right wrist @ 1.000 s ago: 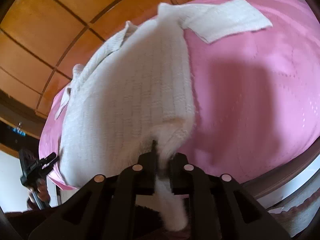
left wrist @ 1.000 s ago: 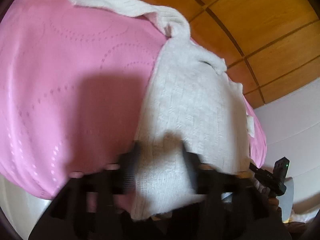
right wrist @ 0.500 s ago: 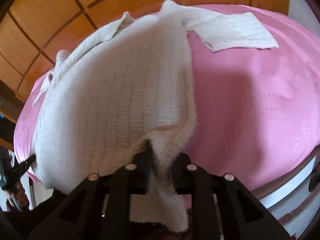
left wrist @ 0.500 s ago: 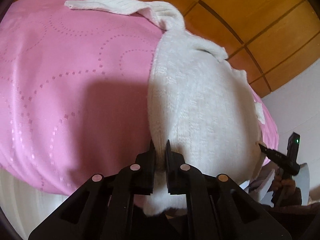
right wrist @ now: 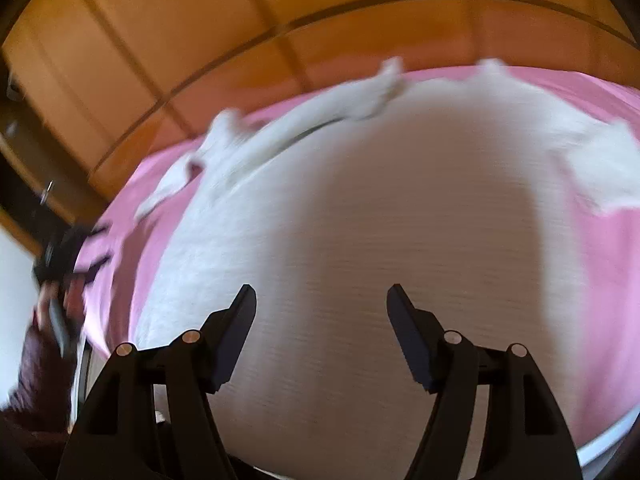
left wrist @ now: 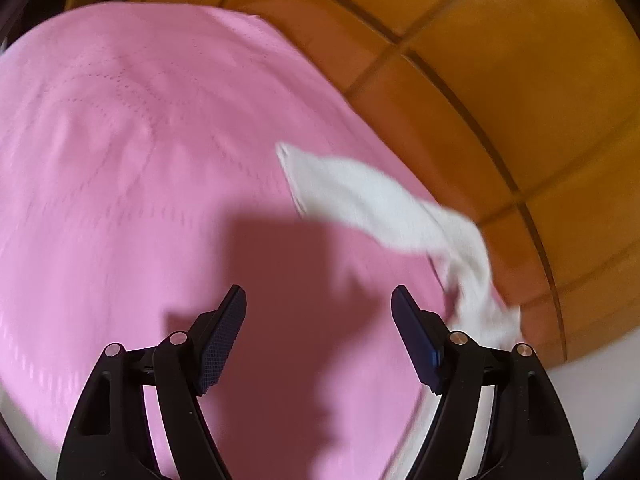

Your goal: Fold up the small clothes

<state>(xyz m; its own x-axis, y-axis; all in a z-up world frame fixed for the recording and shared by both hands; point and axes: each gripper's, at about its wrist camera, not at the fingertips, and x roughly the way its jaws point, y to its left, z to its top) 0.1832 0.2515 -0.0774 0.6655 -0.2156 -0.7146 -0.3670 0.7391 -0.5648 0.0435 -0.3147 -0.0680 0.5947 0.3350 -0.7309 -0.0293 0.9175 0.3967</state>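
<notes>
While both grippers hang with their jaws apart and nothing between them, the white knitted sweater [right wrist: 360, 220] lies spread flat on the pink bed cover [left wrist: 120, 160]. Both sets of jaws have just been opening, and the cloth is free of each.

Look at the right gripper [right wrist: 321, 300]: it sits directly over the body of the sweater, the knit filling the view under and ahead of its fingers. The garment's long axis runs away from this gripper toward the wooden headboard [right wrist: 200, 40], with a sleeve [right wrist: 600, 164] splayed out to the right and the other one [right wrist: 280, 136] trailing along the far left edge.

Over at the left gripper [left wrist: 319, 300], it's bare pink cover below. The only cloth in its view is that stretched-out sleeve [left wrist: 380, 204], ahead and to the right, its long axis slanting from the middle of the bed toward the right edge. The sleeve's free end points toward this gripper's side, so the left hand looks the nearer one for bringing that sleeve across the body. The right hand, I'd judge, is better placed for the opposite sleeve. The view is blurred, so the hem edges can't be made out.
</notes>
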